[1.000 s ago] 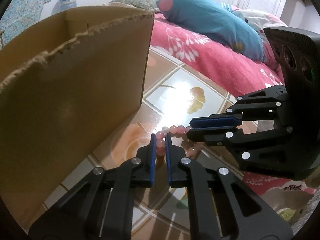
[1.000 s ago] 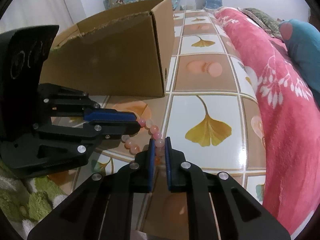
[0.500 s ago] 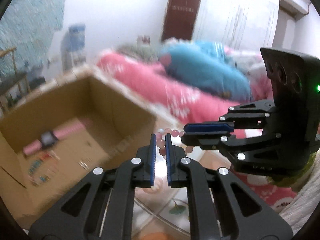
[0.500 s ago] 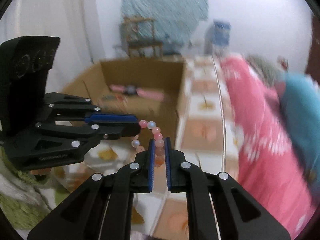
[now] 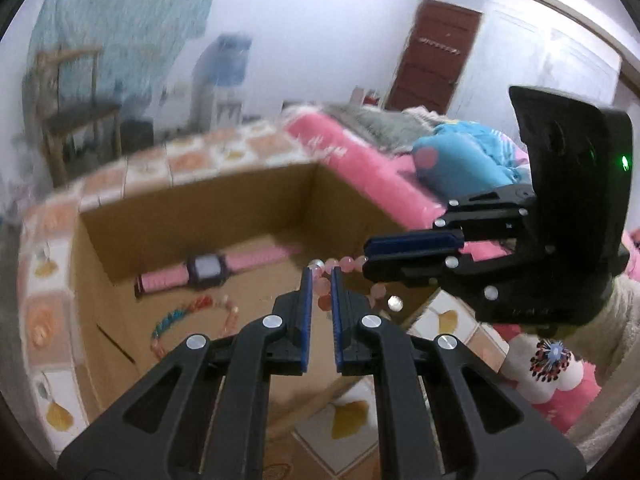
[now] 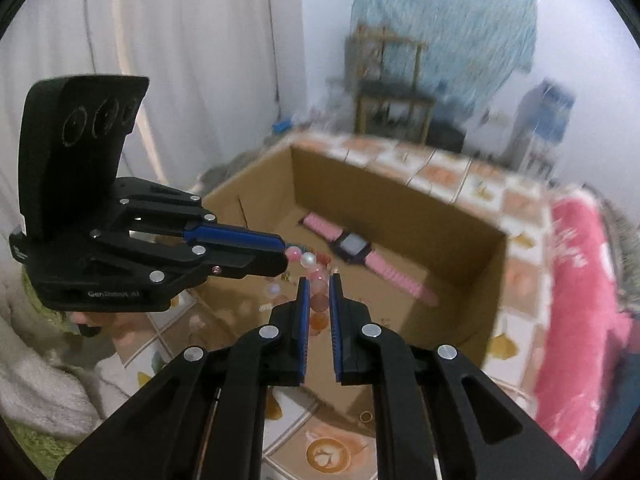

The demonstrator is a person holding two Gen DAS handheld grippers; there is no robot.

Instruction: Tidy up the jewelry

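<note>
A pink bead bracelet (image 5: pixel 340 265) hangs between both grippers, above the near rim of an open cardboard box (image 5: pixel 200 200). My left gripper (image 5: pixel 319 276) is shut on one side of it. My right gripper (image 6: pixel 319 280) is shut on the other side of the bracelet (image 6: pixel 306 260). In the left wrist view the right gripper (image 5: pixel 368 258) comes in from the right; in the right wrist view the left gripper (image 6: pixel 284 258) comes in from the left. Inside the box (image 6: pixel 400 204) lie a pink watch (image 5: pixel 204 270) and a coloured bead strand (image 5: pixel 192 312). The watch also shows in the right wrist view (image 6: pixel 352 250).
The box stands on a tiled floor (image 6: pixel 440 168). A pink bed (image 5: pixel 360 160) with a blue pillow (image 5: pixel 468 160) runs along the right. A small gold ring (image 6: pixel 365 416) lies on the floor by the box. A wooden chair (image 6: pixel 392 88) stands at the far wall.
Both grippers rose together with the bracelet from floor level beside the box to above its rim. The inside of the box has come into view.
</note>
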